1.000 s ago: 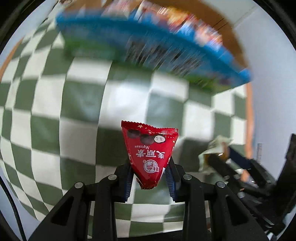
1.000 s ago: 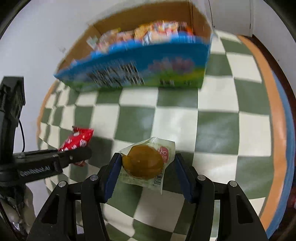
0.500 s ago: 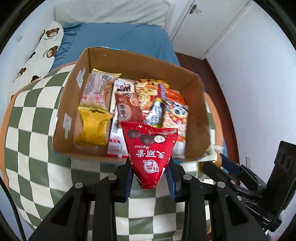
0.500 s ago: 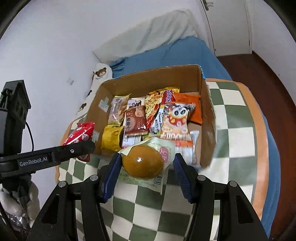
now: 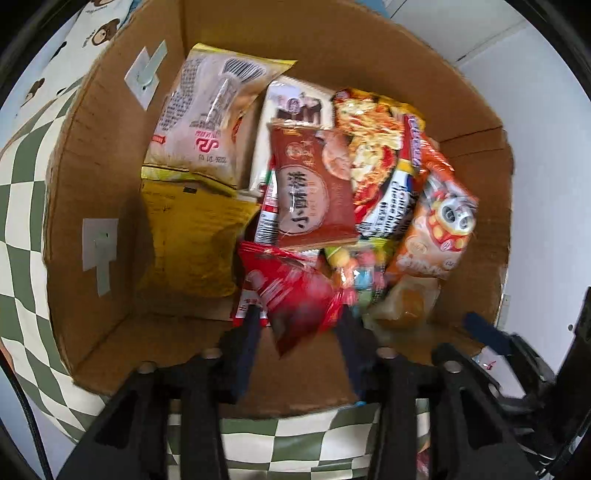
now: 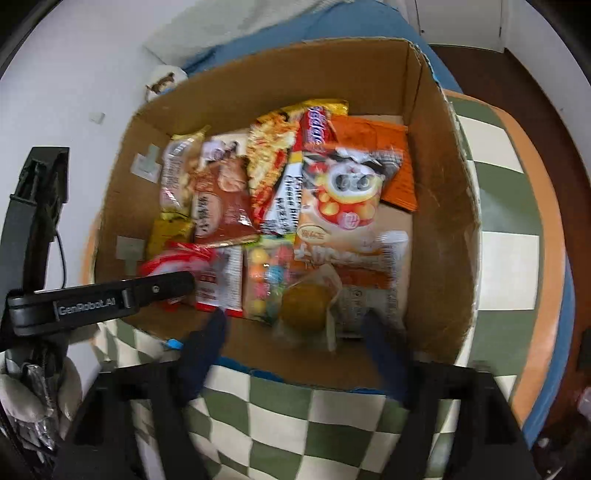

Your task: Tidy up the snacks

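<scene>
A cardboard box [image 5: 103, 184] [image 6: 439, 221] holds several snack packs. My left gripper [image 5: 299, 321] is open over the box's near edge; the red triangular snack pack [image 5: 295, 302] is blurred between its spread fingers, tilted and loose over the packs. My right gripper [image 6: 295, 325] is open too; the clear-wrapped brown bun [image 6: 304, 306] lies between its fingers inside the box's near side, also seen in the left wrist view [image 5: 410, 302]. The left gripper's arm [image 6: 99, 299] shows in the right wrist view.
The box stands on a green and white checkered cloth [image 6: 332, 428] [image 5: 22, 236] with an orange rim [image 6: 543, 258]. A blue bed [image 6: 347, 22], a bear-print pillow [image 5: 96, 29] and white walls lie beyond. The right gripper's body [image 5: 517, 354] is at right.
Both grippers moved forward over the box and opened. The red pack and the bun left the fingers and are dropping or lying among the packs in the box.
</scene>
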`<state>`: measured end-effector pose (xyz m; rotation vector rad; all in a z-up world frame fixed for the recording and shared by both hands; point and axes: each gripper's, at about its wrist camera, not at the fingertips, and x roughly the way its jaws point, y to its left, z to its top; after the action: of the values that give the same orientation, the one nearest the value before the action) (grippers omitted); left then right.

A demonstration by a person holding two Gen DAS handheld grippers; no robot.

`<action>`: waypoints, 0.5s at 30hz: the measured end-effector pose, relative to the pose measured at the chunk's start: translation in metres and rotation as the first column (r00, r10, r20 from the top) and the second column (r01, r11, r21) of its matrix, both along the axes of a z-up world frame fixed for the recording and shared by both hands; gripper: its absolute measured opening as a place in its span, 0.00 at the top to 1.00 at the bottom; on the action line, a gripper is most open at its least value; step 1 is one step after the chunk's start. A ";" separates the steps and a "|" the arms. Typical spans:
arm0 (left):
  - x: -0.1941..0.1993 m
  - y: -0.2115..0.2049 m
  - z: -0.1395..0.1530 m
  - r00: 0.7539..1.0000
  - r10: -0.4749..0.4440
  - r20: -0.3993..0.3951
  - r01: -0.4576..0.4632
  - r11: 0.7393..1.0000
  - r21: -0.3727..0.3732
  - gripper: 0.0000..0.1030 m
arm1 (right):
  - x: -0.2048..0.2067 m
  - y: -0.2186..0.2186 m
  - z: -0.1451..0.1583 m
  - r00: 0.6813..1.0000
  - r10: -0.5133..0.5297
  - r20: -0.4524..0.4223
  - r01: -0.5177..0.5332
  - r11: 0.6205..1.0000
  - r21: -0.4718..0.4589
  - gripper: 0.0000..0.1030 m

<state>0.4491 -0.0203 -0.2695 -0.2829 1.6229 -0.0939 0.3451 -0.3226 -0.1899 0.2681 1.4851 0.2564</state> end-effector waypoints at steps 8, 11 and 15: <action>-0.007 -0.002 0.016 0.992 -0.037 0.120 0.019 0.989 0.144 0.09 | 0.004 -0.011 0.017 0.997 -0.035 0.064 0.045 0.985 -0.169 0.04; -0.010 0.000 0.025 0.987 -0.033 0.154 0.008 0.987 0.159 0.08 | 0.006 -0.013 0.019 0.996 -0.044 0.078 0.060 0.974 -0.218 0.01; -0.018 0.001 0.040 0.977 -0.030 0.211 -0.010 0.982 0.189 0.07 | 0.004 -0.017 0.020 0.994 -0.058 0.095 0.080 0.966 -0.245 0.01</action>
<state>0.4309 -0.0194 -0.2295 -0.1135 1.4088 0.0221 0.3489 -0.3401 -0.1696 0.1050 1.4021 0.0238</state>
